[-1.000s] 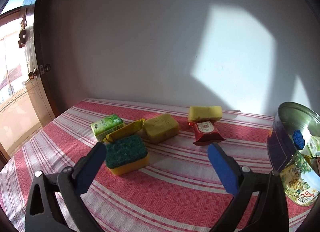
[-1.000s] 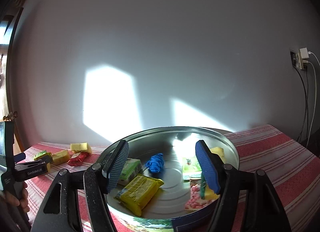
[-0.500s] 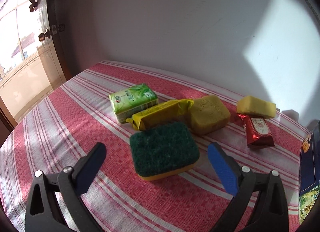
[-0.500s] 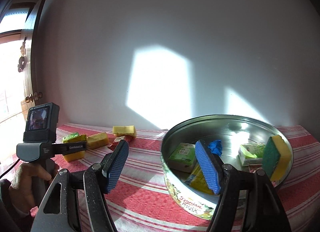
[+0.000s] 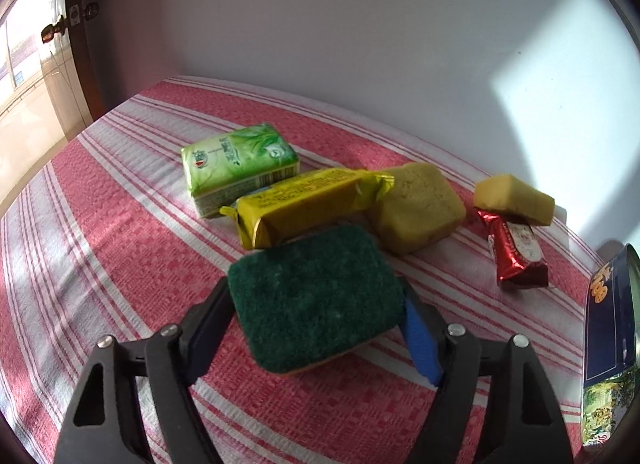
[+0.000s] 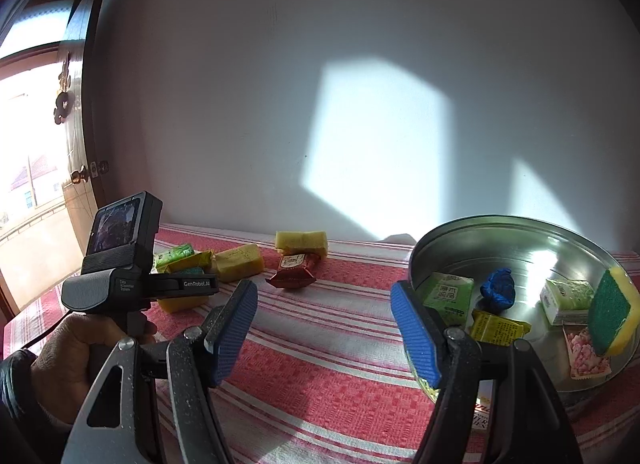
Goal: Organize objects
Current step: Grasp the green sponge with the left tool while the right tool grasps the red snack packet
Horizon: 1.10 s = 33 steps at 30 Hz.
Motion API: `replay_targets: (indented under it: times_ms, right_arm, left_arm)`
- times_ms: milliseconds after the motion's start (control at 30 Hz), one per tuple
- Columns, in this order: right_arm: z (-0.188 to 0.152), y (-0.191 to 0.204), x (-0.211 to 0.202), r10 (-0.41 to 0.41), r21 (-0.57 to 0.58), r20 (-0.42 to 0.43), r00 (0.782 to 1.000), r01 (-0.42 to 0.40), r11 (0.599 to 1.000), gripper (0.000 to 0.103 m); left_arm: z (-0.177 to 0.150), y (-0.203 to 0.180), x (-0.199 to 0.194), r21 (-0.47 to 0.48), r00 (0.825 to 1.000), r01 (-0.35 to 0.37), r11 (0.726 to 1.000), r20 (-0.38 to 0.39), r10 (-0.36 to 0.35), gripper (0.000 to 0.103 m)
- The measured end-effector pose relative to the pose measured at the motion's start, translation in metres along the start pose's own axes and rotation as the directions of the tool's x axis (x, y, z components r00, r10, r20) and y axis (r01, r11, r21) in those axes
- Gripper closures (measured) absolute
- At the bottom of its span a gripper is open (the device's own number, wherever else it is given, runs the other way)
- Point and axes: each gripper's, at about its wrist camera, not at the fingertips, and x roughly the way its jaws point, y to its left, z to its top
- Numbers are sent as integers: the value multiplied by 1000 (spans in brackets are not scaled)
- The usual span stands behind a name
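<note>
A red-and-white striped woven tablecloth point(image 5: 120, 223) is spread beneath a plain white wall lit by patches of sunlight, with a dark wooden door frame at the upper left of both views.

In the left wrist view, the left gripper point(image 5: 316, 324) is seen at the lower centre, and its jaws have just been closing; the green-topped rectangular scouring sponge with a yellow base point(image 5: 316, 296) is now clamped between the blue pads. Just above the sponge, a yellow foil-wrapped bar point(image 5: 296, 203) is laid aslant, touching a green plastic tissue packet point(image 5: 236, 167) on its left and a dull yellow foam block point(image 5: 420, 207) on its right. Further right, a paler yellow sponge piece point(image 5: 516, 199) is propped on the top end of a red foil snack packet point(image 5: 516, 252). The dark blue printed wall of a round metal tin point(image 5: 608, 316) is cut off at the right edge.

In the right wrist view, the right gripper point(image 6: 324, 328) is held at the lower centre with its jaws apart and nothing between them, above bare cloth. A hand point(image 6: 72, 360) gripping the other tool's handle is seen at the lower left. At the right, the tin's shiny interior is shown holding green packets, a crumpled blue item point(image 6: 498, 288), a yellow packet, a pink-printed packet and another green-and-yellow sponge point(image 6: 612, 312) leaned against the wall.
</note>
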Motion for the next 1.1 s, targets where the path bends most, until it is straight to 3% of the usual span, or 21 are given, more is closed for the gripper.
replay_targets:
  times_ms: [200,500,667,867,1100]
  right_arm:
    - [2,11,26,26,17,-60,998,-25,1000,32]
    - [10,28,78,48,27,-191,981,-43,999,32]
    - [15,29,123,61,73,-274,960,-43,996,32]
    - [25,30,180,47,88,-366,929,-16,996,32]
    - [25,38,230,-9,36,-476,879,30,999,32]
  left_arm:
    - [-2,10,-4,48,999,38,998,-11,-38,31]
    - [-2,42,-36,13,998,53,999,28,-53,32]
    - [5,47,-56,10,988,48,999,143,-49,32]
    - [7,36,-78,65,954,-38,997,300,16,32]
    - [11,41,-70,45,962,-58,997,270,43,32]
